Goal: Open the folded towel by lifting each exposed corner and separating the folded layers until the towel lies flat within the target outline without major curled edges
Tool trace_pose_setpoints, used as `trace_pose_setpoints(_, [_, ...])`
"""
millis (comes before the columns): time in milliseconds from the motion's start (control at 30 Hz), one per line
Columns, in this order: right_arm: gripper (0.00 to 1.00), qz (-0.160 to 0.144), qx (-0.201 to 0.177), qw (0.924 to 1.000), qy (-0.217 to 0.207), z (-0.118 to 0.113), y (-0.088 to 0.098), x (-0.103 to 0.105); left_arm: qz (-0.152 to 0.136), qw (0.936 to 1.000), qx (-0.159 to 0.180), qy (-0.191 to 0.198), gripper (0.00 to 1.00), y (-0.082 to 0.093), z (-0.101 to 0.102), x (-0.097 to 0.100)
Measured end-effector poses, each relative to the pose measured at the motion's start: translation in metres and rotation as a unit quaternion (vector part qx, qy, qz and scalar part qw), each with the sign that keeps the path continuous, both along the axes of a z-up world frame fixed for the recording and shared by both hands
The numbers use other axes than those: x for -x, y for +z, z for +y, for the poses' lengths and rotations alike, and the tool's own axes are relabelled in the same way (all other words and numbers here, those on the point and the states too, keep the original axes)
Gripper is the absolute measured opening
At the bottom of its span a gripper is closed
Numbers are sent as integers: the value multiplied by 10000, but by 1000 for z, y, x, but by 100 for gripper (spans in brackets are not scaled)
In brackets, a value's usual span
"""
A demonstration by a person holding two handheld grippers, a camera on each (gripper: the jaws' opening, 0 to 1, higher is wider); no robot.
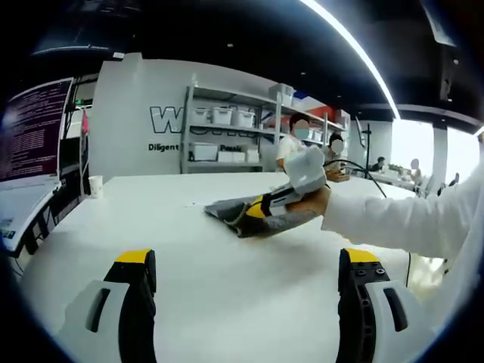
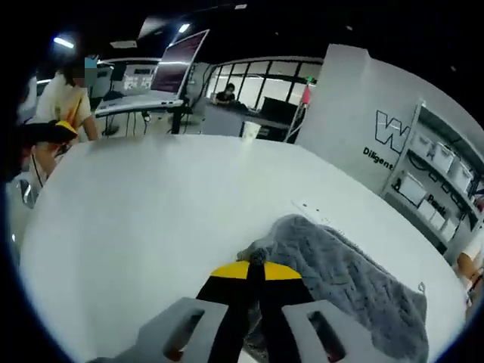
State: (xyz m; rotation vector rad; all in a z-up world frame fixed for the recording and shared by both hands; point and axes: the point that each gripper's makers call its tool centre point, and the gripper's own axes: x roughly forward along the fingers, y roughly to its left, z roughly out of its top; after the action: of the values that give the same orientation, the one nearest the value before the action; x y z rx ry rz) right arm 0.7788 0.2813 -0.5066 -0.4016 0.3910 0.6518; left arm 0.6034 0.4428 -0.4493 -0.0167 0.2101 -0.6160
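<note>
- Surface (image 2: 151,219): white, carries grey towel (image 2: 355,283), still folded/bunched w/ layers stacked.
- Right hand-held gripper (image 2: 253,276): jaws pressed together, pinching towel's near corner, prob. to lift it.
- Left hand-held gripper (image 1: 246,265): jaws spread, well apart from towel, free to help.

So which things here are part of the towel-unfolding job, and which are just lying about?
Part of the job:
- grey towel, folded on the white table
- right gripper, shut on the towel's edge
- left gripper, open, held back over the table

Lying about:
- paper cup near the table's far edge
- shelving unit with bins
- monitor
</note>
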Motion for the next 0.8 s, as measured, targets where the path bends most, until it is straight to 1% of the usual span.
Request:
trace_pose_setpoints(33, [0,8,-26,10000,-25,-2,1,-1,-5,10000,0,1,100,0,0,0])
trace_pose_setpoints(100, [0,-16,-84,9999,-134,-14,8,-8,-22,10000,1,5,100,2,0,0])
trace_pose_setpoints(167, [0,-60,-156,9995,-278,-29,15,-24,-25,10000,-10,14,100,3,1,0])
trace_pose_setpoints(200, [0,-67,-173,9994,-298,-31,17,-25,-24,10000,-14,15,100,3,1,-1])
trace_pose_setpoints(267, [0,-142,-254,9985,-470,-47,26,-35,-25,10000,-25,20,100,3,2,-1])
trace_pose_setpoints(533, [0,-340,-326,9954,-832,-86,49,-44,-32,10000,-44,11,100,4,0,-1])
trace_pose_setpoints(800, [0,-460,-322,9921,-1121,-119,60,-43,-27,10000,-57,-14,100,5,-3,-3])
